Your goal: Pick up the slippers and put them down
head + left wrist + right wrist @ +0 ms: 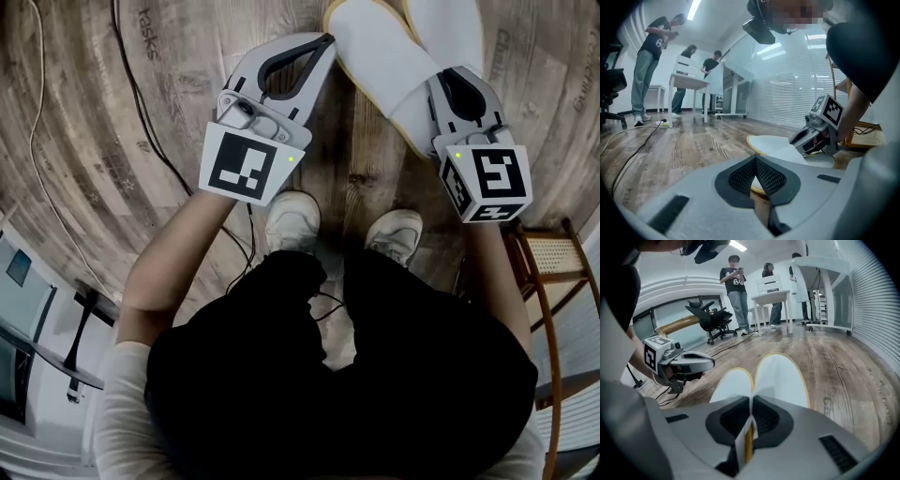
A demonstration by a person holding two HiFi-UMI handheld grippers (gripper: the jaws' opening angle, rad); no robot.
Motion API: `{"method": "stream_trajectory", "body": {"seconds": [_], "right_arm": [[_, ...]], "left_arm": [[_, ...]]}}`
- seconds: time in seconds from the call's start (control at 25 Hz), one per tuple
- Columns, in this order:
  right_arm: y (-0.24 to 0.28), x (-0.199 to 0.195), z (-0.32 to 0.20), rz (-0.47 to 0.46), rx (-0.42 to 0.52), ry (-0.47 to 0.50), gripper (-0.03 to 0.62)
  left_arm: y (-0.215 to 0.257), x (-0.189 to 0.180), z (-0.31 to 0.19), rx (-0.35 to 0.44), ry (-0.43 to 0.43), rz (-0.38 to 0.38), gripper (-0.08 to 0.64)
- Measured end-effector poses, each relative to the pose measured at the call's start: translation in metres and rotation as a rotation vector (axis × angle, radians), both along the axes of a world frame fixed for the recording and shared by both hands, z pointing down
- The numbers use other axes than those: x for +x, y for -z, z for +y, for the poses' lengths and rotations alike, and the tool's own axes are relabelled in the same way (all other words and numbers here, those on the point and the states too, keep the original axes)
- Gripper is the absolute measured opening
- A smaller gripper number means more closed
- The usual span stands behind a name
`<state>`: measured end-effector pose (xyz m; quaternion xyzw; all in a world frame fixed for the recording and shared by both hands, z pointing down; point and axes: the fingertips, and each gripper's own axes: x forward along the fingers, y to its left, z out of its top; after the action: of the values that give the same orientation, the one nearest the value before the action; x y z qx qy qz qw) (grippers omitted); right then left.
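A wide office room has slatted blinds (876,301) along one wall and a grey wood-plank floor (94,112). Far back stand white desks (774,297) with three people (733,287) beside them, and a black office chair (715,317). A wooden cane-seat chair (555,258) stands near the wearer's right. The pair of white, yellow-edged slippers (780,376) lies side by side low over the planks, heel edges pinched in the clamped right gripper (751,401); whether they touch the floor is unclear. The left gripper (755,160), just beside them, is closed and empty. A black cable (141,112) trails across the floor.
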<state>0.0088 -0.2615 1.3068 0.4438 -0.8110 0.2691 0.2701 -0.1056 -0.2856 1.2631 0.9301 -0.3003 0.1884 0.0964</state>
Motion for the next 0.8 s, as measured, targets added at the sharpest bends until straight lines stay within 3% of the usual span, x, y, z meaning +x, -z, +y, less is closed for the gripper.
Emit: {"method": "stream_trajectory", "body": {"seconds": [0.56,0.8], "right_arm": [[-0.029,-0.003,0.007,0.032,-0.064,0.016,0.028],[-0.027,0.003,0.023,0.060,-0.086,-0.008,0.068]], "left_arm": [[-0.013,-0.010,0.018,-0.055,0.010,0.004,0.011],[-0.019,-0.009,0.034,-0.082,0.022,0.015,0.011]]}}
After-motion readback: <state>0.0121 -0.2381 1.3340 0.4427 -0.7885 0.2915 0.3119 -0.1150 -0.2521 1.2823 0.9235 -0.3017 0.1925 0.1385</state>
